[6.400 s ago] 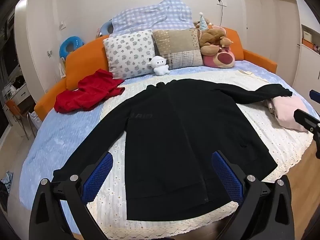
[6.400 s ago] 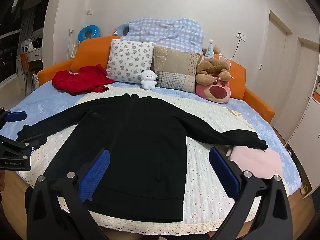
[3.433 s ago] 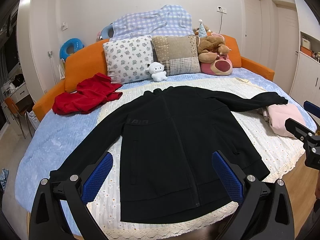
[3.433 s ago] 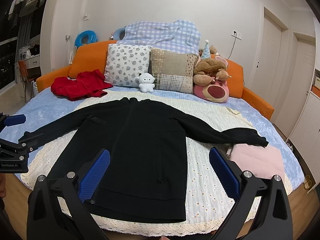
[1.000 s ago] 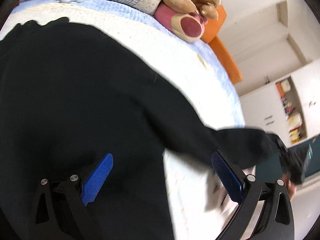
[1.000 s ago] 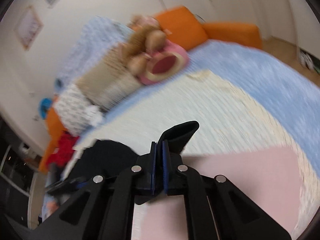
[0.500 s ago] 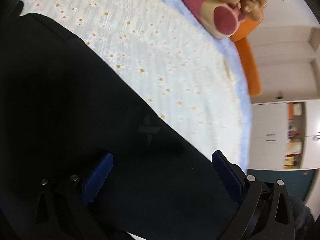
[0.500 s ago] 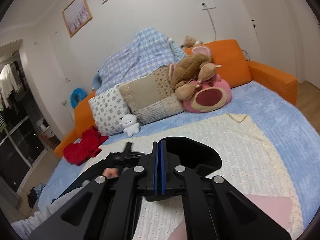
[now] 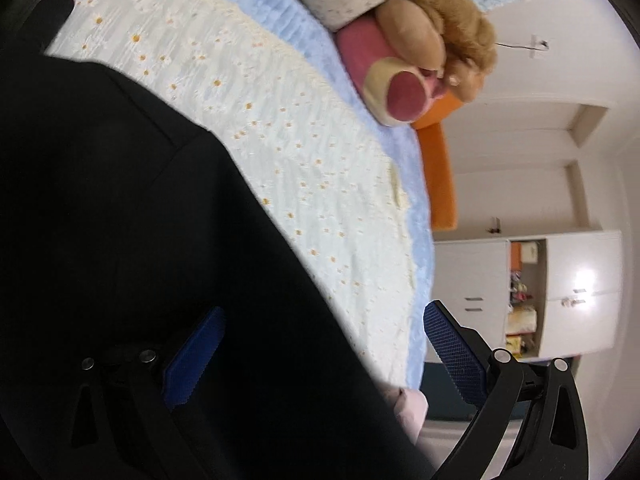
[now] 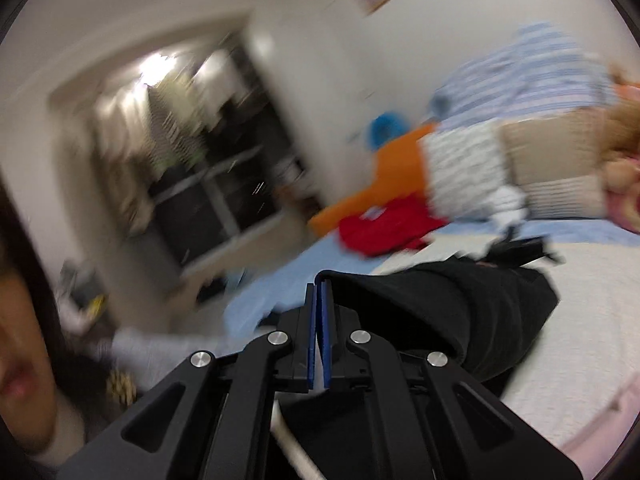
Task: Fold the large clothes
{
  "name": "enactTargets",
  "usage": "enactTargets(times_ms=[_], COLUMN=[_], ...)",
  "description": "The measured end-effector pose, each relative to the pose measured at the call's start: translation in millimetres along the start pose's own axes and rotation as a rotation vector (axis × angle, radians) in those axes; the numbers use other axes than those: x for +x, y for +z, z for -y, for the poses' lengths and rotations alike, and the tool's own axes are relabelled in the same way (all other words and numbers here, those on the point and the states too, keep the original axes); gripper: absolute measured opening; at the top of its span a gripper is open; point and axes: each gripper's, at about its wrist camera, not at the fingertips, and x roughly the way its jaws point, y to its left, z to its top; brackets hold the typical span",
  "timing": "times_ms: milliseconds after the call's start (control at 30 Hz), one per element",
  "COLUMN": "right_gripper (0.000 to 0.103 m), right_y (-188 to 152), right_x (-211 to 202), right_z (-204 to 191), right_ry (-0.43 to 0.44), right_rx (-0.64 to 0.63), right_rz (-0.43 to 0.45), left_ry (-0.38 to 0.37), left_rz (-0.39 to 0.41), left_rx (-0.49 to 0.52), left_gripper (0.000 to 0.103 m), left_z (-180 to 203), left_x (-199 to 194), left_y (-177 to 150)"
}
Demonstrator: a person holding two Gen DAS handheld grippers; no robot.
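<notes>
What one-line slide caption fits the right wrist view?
Right tongs shut on the black jacket's sleeve, lifting it over the daisy-print cream bedspread, blurred bedroom behind.

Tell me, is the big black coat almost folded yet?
Not yet. Done: nothing looks folded so far. In hand: the right hand-held gripper is shut on the black coat's sleeve, lifted over the bed. The left hand-held gripper is open over the black coat. Left: every fold.

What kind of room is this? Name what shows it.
Most likely a bedroom in a home. A wide bed with a daisy-print coverlet carries cushions and a plush toy against an orange headboard, and white cupboards stand by the wall.
</notes>
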Motion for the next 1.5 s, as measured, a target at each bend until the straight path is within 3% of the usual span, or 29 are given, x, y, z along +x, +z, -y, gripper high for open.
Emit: enactTargets(times_ms=[100,167,200,267,300,433,667,767,867,900,967,1000,1067,1100,1133,1167,1200,1267,1333,1433,1500], right_gripper=[0.003,0.003,0.003,0.003,0.003,0.003,0.003,0.003,0.006,0.011,0.038,0.052,0.067,0.079,0.087,0.088,0.087,0.076,0.058,0.053,0.049], right_y=[-31,-53,-69,-90,-99,-140,-194,-201,-213,-215,-210,-203,-183,-171,-150,-136,-124,-104,-93,-88,-89], right_x=[46,70,86,103,111,130,144,131,134,138,133,123,90,76,58,50,46,52,63,87,116], right_z=[-17,-20,-23,-28,-29,-28,-40,-34,-31,-30,-16,-12,2,11,33,53,79,137,202,288,307], right_ry=[0.063,0.086,0.099,0.114,0.111,0.074,-0.091,-0.185,-0.194,-0.169,-0.133,-0.12,-0.095,-0.089,-0.133,-0.226,-0.346,-0.539,-0.622,-0.713,-0.735], right_rx=[0.0,0.021,0.04,0.054,0.063,0.136,0.113,0.074,0.092,0.131,0.205,0.229,0.259,0.282,0.297,0.289,0.28,0.301,0.388,0.511,0.521], right_rz=[-0.122,-0.194,-0.231,-0.276,-0.292,-0.361,-0.465,-0.474,-0.533,-0.569,-0.601,-0.567,-0.422,-0.354,-0.242,-0.169,-0.137,-0.125,-0.104,-0.124,-0.146], left_ry=[0.03,0.095,0.116,0.145,0.164,0.207,0.13,0.128,0.189,0.159,0.11,0.096,0.074,0.076,0.094,0.112,0.125,0.098,0.139,0.196,0.202], left_rz=[0.0,-0.005,-0.012,-0.016,-0.013,0.022,0.214,0.208,0.183,0.194,0.201,0.181,0.16,0.163,0.18,0.204,0.232,0.233,0.218,0.206,0.204], left_rx=[0.103,0.137,0.125,0.096,0.092,0.139,0.07,0.057,0.032,0.013,0.003,0.009,0.031,0.064,0.103,0.142,0.181,0.191,0.181,0.18,0.177], left_gripper=[0.094,0.058,0.049,0.012,0.01,0.008,0.008,0.008,0.012,0.012,0.019,0.022,0.053,0.063,0.084,0.092,0.092,0.092,0.087,0.069,0.054], left_z=[8,7,2,-9,-17,-29,-65,-81,-98,-105,-109,-109,-103,-95,-85,-77,-68,-62,-61,-62,-67], left_x=[-13,-20,-20,-25,-28,-39,-85,-81,-60,-58,-61,-63,-66,-69,-72,-75,-76,-72,-63,-49,-43], left_y=[-10,-12,-10,-6,-5,-9,-2,4,7,5,2,2,3,4,4,4,5,10,17,25,29])
